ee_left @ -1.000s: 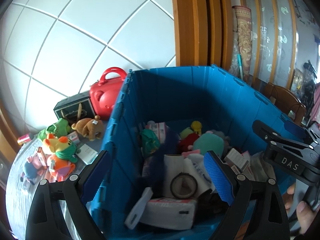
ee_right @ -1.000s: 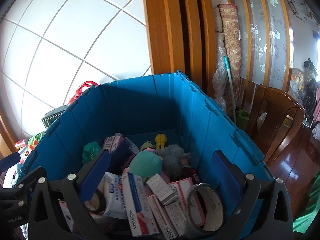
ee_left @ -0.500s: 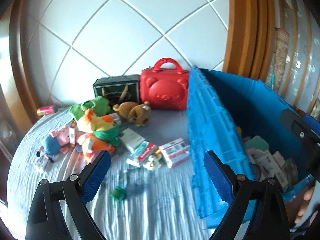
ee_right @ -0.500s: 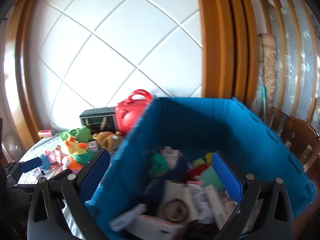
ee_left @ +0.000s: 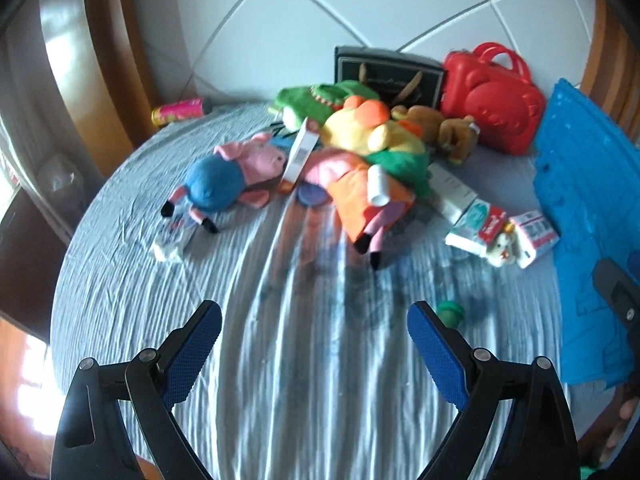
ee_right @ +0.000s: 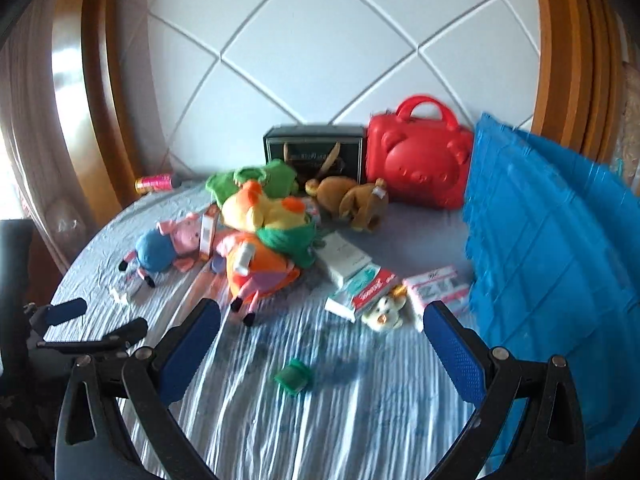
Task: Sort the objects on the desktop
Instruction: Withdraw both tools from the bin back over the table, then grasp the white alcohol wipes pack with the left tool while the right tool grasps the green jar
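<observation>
Plush toys and small cartons lie heaped toward the back of a round tabletop covered in pale striped cloth, with a red bear-faced case and a dark box against the tiled wall. A blue plastic crate stands at the right edge. The left hand-held gripper hovers over bare cloth, jaws wide apart and empty. The right hand-held gripper is likewise spread wide and empty, a small green object lying on the cloth between its fingers.
</observation>
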Demonstrator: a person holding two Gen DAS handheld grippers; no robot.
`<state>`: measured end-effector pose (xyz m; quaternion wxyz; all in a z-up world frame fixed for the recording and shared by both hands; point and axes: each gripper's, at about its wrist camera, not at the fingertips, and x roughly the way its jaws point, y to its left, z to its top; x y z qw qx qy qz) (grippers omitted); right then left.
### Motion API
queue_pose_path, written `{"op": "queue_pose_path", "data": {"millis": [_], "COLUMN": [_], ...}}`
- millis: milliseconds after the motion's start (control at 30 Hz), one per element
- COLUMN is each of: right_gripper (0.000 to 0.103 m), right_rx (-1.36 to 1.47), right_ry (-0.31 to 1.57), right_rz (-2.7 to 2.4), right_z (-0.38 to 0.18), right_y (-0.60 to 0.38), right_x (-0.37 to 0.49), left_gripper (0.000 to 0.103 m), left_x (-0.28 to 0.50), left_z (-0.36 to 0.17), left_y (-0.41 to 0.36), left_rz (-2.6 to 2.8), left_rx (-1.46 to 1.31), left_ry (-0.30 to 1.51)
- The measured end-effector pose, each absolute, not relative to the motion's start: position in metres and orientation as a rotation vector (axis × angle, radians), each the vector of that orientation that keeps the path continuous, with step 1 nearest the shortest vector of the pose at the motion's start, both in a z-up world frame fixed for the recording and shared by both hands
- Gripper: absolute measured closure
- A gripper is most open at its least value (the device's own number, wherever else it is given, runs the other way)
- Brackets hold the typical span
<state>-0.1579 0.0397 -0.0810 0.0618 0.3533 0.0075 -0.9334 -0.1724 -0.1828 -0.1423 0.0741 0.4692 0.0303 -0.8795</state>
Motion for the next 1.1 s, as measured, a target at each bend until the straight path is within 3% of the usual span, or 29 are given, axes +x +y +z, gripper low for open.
{"op": "queue_pose_path", "data": {"millis": [300, 467, 867, 1100], "right_gripper": [0.000, 0.000, 0.000, 0.000], "right_rx": [1.428, 1.539, 1.767, 1.878], "right_ry": [0.007, -0.010, -0.369, -0.485], "right_rz": [-2.644, -2.621, -2.807, -2.851], "right_z": [-0.188, -0.208, -0.242, -0.255], "right_y": [0.021, 0.010, -0.013, -0.014], "right_x": [-0.189, -0.199, -0.209, -0.213], "left_gripper": [0.008, 0.008, 0.008, 0.008], "left_x": [-0.174, -0.185, -0.270, -0.312], "left_z": [-0.209, -0.222, -0.252, -0.288], "left_y": [-0.219, -0.262, -0.412, -0.440], "left_rz": [-2.480, -2.439, -2.483, -2.499], "left_rx": [1.554, 1.569, 1.577, 1.668], "left_ry": [0.081, 0.096, -0.054, -0.041]}}
